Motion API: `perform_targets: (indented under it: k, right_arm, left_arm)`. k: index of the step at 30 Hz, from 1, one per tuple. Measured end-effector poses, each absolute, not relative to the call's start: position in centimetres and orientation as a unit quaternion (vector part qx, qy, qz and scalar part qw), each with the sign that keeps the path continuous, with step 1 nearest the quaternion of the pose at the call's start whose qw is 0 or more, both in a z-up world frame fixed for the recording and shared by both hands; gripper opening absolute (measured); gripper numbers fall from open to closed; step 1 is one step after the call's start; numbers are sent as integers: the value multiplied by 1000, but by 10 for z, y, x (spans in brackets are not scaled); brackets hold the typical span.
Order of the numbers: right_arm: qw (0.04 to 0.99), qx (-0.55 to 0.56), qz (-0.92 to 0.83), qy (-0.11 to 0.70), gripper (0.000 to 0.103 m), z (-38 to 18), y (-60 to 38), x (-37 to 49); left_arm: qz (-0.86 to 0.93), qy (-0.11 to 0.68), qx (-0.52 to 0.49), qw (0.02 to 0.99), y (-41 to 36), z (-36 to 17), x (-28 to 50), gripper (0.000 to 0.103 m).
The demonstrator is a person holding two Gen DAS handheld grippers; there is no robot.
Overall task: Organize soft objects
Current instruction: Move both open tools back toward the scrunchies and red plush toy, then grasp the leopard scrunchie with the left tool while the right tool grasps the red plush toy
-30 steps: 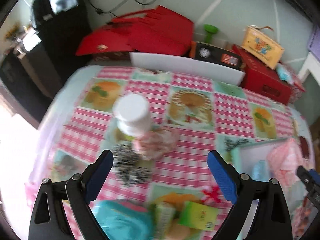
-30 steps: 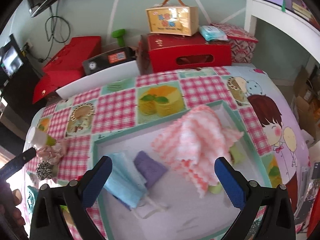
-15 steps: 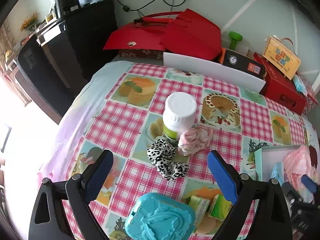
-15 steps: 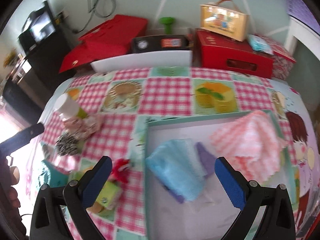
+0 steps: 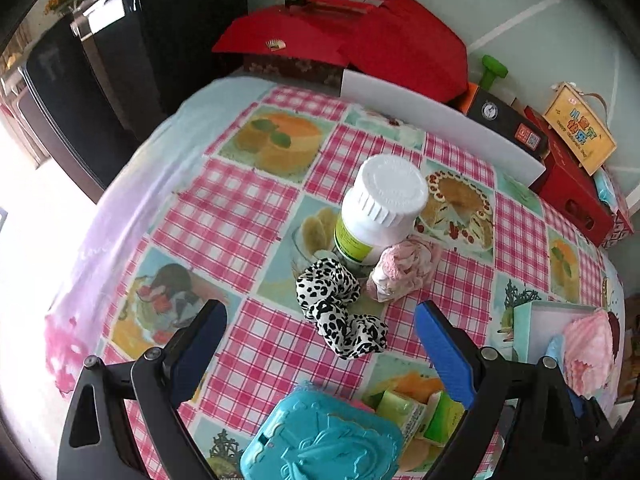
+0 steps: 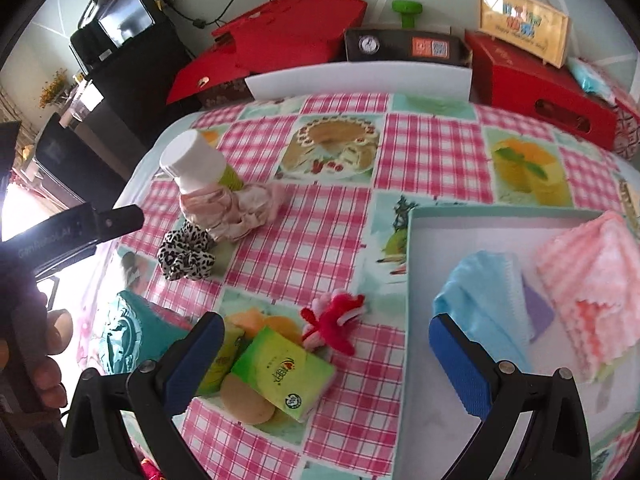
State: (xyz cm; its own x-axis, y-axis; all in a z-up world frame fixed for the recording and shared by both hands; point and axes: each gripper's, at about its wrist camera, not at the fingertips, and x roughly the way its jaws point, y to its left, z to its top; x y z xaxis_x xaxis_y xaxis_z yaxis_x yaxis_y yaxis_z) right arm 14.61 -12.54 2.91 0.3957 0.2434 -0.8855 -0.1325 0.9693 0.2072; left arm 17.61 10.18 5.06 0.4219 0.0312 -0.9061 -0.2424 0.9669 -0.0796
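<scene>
A leopard-print scrunchie [image 5: 338,312] and a pink crumpled cloth [image 5: 402,272] lie by a white bottle [image 5: 378,210] on the checked tablecloth. My left gripper [image 5: 320,344] is open and empty, just before the scrunchie. My right gripper [image 6: 324,354] is open and empty above a red plush toy [image 6: 334,322] and green packets [image 6: 282,372]. The teal-rimmed tray [image 6: 412,280] holds a blue cloth [image 6: 478,296], a purple piece [image 6: 538,312] and a pink checked cloth [image 6: 588,280]. The scrunchie [image 6: 186,254] and pink cloth [image 6: 234,210] also show in the right wrist view.
A turquoise plastic box [image 5: 324,438] sits at the near table edge below my left gripper. Red boxes [image 6: 536,80], a black box [image 6: 404,46] and a white board [image 6: 360,78] line the far edge. A black cabinet [image 5: 100,64] stands left.
Both grippers have swung left across the table. The left one has come closer to the scrunchie and bottle. The right view has shifted from the tray to the red toy and packets.
</scene>
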Motion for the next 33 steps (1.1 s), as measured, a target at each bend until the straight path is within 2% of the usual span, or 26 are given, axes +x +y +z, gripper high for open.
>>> perform_targets:
  k: [8,11,18,21,25,28,30,33]
  right_arm:
    - [823,81,130,548,102,21,-124,153]
    - [817,90,140,551,92,17,-122,155]
    - [811,86,144,561,80,7,-118,159]
    - [805,83,143,569,72,1,-117,160]
    - [803,83,144,572,68,-2,-119,162]
    - [798,88,139,580,57,-7,-122,165]
    - [796,90,135,583,56,-9,-124,166]
    - [796,84,127,585,50,-11,-125,166]
  left_arm:
    - [73,552,-113,823,101,36,185,95]
    - [73,552,-114,823,101,35,187,95]
    - [57,569,-142,808,105,23,203,95]
    - [54,585,-142,797,103,15,208,93]
    - [55,598,-136,788,103,12,215,84]
    - [54,613,-139,776,106,7,223,69]
    - [58,620,-135,771,107,3,226,64]
    - [59,632,-130,762,108,-4,231,51]
